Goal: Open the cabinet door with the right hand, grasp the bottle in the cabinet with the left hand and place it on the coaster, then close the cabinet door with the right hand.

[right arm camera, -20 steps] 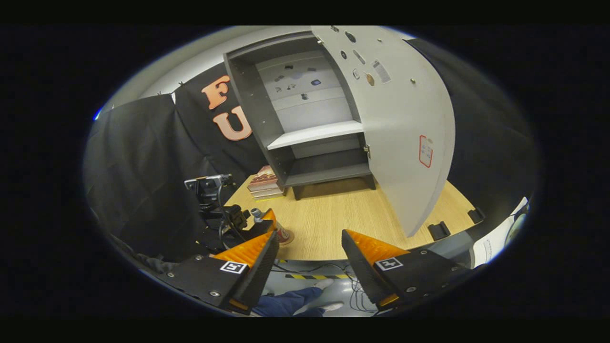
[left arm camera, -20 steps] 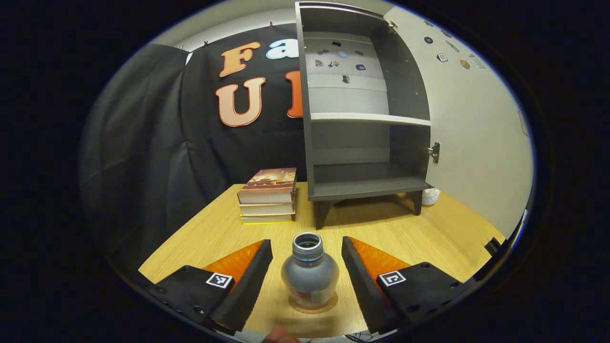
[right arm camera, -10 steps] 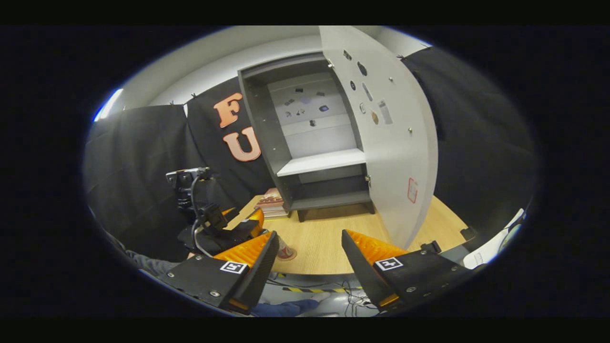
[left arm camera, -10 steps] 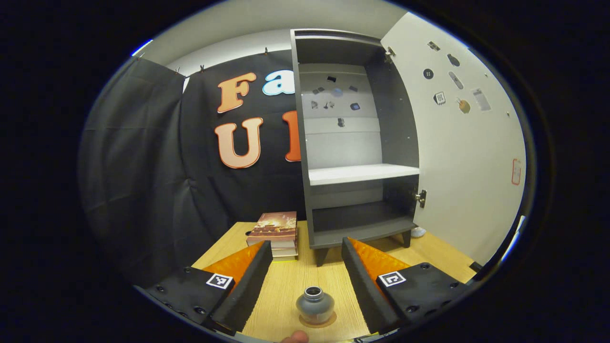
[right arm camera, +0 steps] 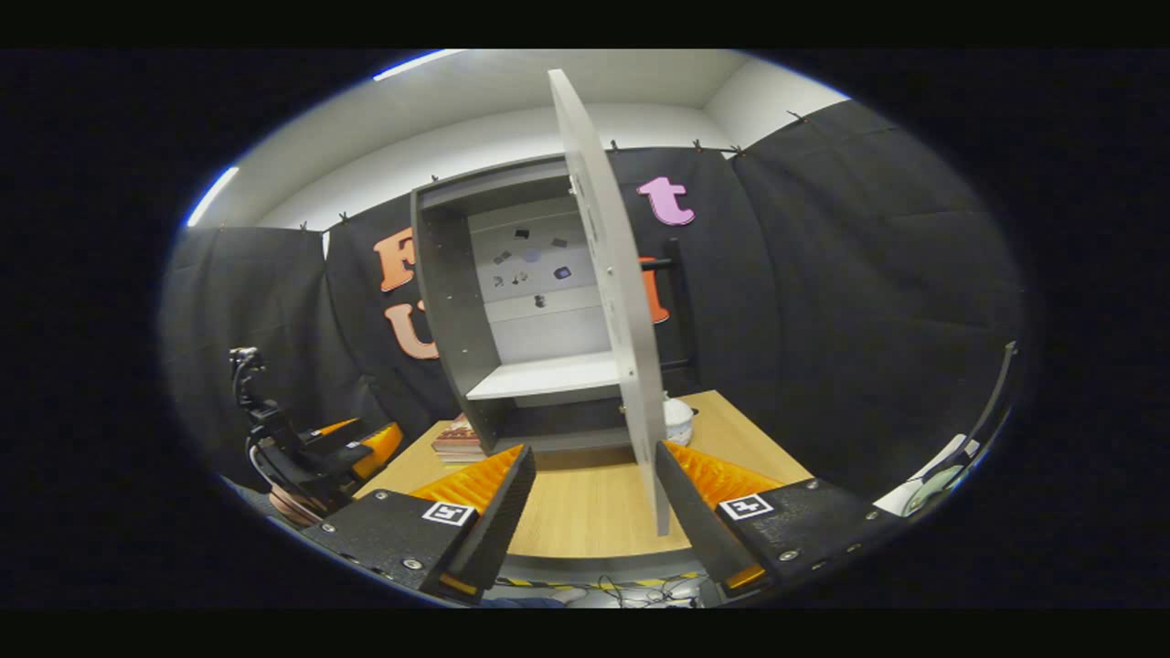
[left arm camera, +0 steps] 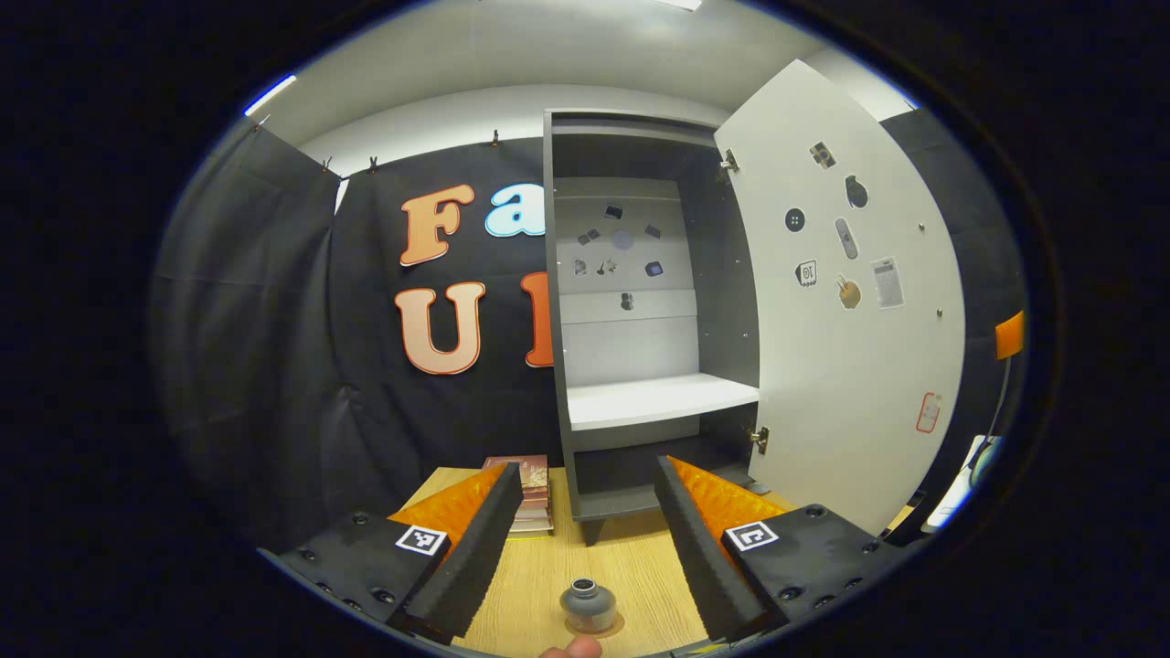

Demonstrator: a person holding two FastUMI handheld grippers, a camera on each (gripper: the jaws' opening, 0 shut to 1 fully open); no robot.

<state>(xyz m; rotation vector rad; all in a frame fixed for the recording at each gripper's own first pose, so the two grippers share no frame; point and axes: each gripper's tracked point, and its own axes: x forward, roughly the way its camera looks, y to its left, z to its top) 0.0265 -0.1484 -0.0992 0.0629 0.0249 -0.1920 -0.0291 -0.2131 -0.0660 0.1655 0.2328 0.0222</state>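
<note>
- Your left gripper (left arm camera: pixel 589 512) is wide open and holds nothing.
- The bottle (left arm camera: pixel 587 603) stands on the coaster (left arm camera: pixel 614 627), near you on the table (left arm camera: pixel 631 571).
- Your right gripper (right arm camera: pixel 595 498) is wide open, near the open cabinet door (right arm camera: pixel 611 274).

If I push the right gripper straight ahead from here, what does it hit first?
Most likely the free edge of the open cabinet door, which stands edge-on between the right gripper's open fingers, toward the right one. Depth is hard to judge, but nothing nearer lies in that line.
</note>
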